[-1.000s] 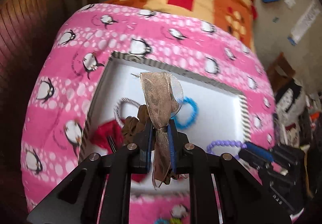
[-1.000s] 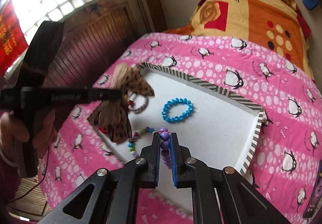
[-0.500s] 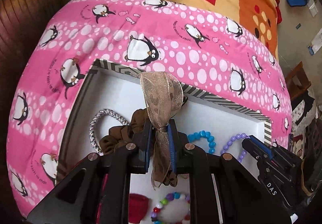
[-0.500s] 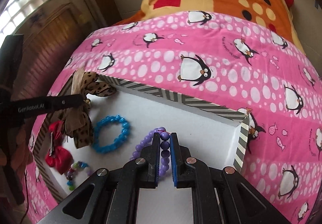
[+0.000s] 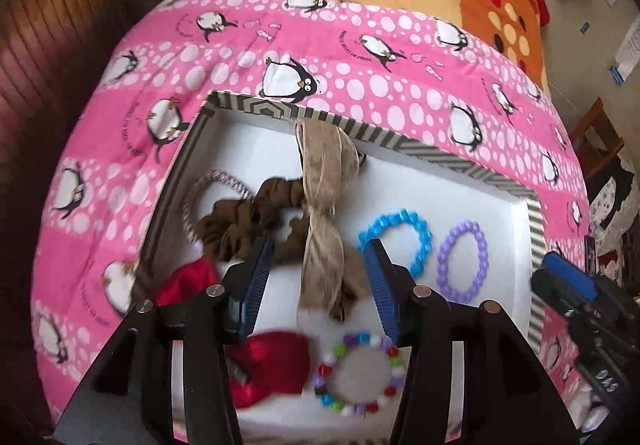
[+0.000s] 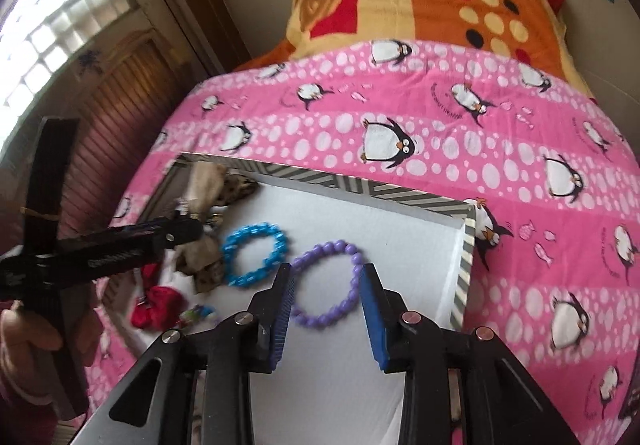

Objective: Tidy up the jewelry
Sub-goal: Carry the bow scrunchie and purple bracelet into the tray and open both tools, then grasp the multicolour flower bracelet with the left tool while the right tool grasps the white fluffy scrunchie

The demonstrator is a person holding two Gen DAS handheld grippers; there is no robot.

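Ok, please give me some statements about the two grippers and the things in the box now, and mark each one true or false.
1. The left gripper is open. True.
2. The right gripper is shut on the purple bracelet. False: its jaws stand apart and the bracelet lies on the box floor.
3. The blue bracelet lies left of the purple one in the right wrist view. True.
4. The brown bow lies outside the box on the pink blanket. False: it is inside the box.
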